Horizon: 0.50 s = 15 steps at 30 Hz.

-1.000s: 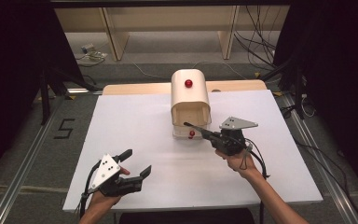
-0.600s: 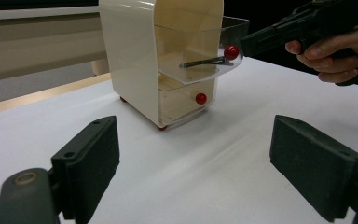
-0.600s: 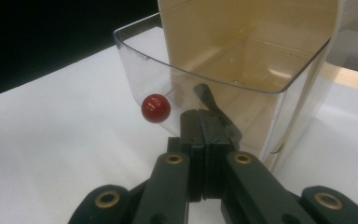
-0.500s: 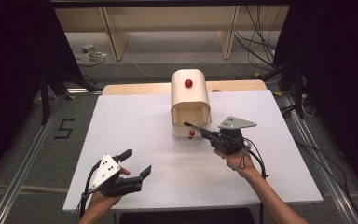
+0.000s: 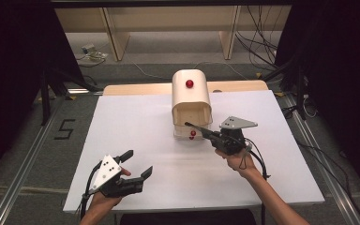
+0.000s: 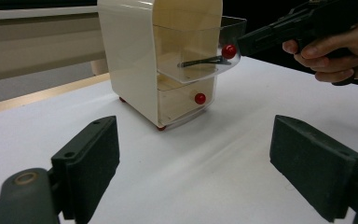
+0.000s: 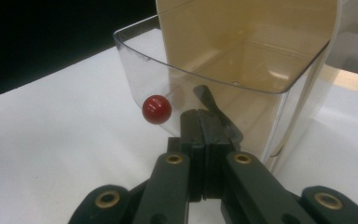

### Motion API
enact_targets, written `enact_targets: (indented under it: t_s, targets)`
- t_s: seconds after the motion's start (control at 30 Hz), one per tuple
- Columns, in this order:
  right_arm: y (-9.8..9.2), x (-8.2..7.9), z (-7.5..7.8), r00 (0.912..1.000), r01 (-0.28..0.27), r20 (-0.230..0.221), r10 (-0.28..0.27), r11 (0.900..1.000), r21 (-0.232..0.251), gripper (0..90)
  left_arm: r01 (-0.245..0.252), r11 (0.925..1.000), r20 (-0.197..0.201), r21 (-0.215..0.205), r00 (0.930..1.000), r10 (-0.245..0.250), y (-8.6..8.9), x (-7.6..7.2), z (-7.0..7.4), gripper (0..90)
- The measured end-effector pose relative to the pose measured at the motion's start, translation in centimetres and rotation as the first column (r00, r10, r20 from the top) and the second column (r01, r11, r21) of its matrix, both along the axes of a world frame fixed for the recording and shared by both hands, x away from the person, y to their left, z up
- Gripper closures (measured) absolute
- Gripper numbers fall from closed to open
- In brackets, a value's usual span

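Only the cabinet [image 5: 191, 101] stands on the table [image 5: 131, 122], with its upper drawer [image 6: 200, 58] projecting.

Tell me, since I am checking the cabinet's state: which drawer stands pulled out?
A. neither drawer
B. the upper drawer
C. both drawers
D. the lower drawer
B: the clear upper drawer with its red knob juts out of the cream cabinet, while the lower drawer sits flush; the right tongs, shut, rest at the upper drawer's front.
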State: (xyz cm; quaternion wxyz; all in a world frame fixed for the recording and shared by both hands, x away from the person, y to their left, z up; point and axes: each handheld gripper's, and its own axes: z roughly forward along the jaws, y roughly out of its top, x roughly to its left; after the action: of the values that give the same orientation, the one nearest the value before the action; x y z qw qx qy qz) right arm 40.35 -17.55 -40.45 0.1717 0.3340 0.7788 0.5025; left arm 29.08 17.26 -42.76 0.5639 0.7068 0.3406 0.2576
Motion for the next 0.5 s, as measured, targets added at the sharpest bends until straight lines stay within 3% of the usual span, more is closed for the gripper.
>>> enact_targets:
  t_s: [0.5]
  targets:
    - [0.22, 0.23, -0.14, 1.0000, 0.006, 0.007, -0.006, 1.000, 0.003, 90.0, -0.001, 1.0000, 0.002, 0.001, 1.0000, 0.001, 0.08, 0.03, 0.02, 15.6]
